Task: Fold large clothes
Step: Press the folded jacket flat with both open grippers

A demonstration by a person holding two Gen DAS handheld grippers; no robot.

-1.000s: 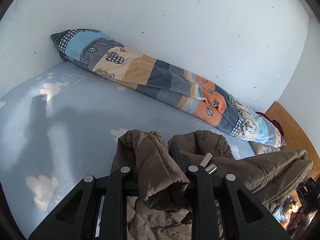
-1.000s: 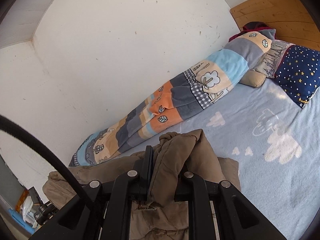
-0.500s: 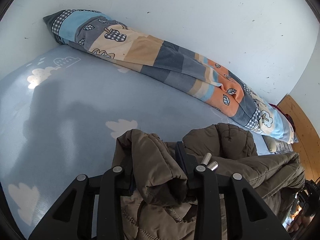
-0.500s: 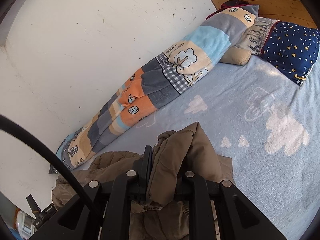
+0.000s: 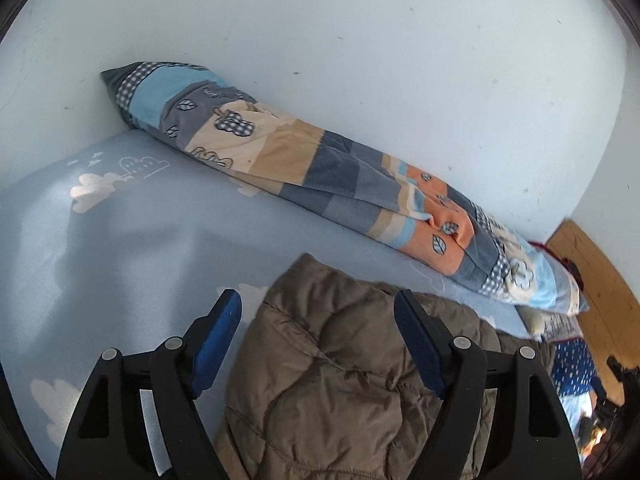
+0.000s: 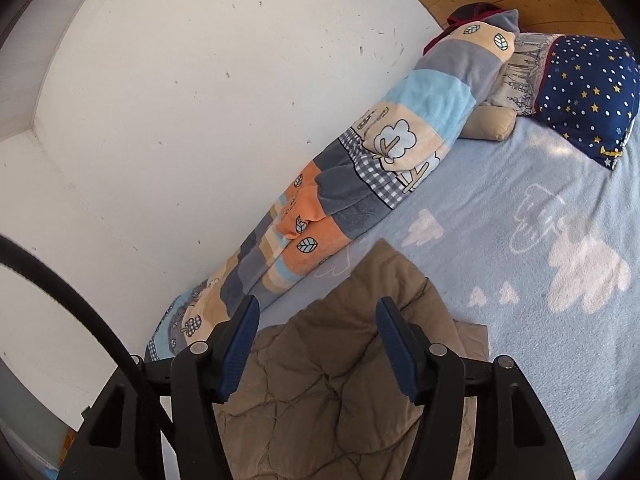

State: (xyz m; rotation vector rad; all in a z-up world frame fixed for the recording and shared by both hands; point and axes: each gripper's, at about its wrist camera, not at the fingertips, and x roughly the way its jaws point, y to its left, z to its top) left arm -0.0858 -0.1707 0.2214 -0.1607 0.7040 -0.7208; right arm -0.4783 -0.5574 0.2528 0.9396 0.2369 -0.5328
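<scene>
Left wrist view: left hand-held gripper (image 5: 318, 334) hanging open over brown puffer jacket (image 5: 344, 380) lying on bed (image 5: 120, 240). Right hand-held gripper (image 6: 316, 338) likewise spread, gripping nothing. Likely handling soft, bulky, slippery; pinching quilted edge or seam looking best. Sleeves, lower hem cut off by frame.

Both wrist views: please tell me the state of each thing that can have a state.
left gripper: open, holding nothing.
right gripper: open, holding nothing.
brown jacket: lying on the bed, folded over, wrinkled.
patchwork blanket: rolled up, along the wall.
starry pillow: lying at the head of the bed.
</scene>
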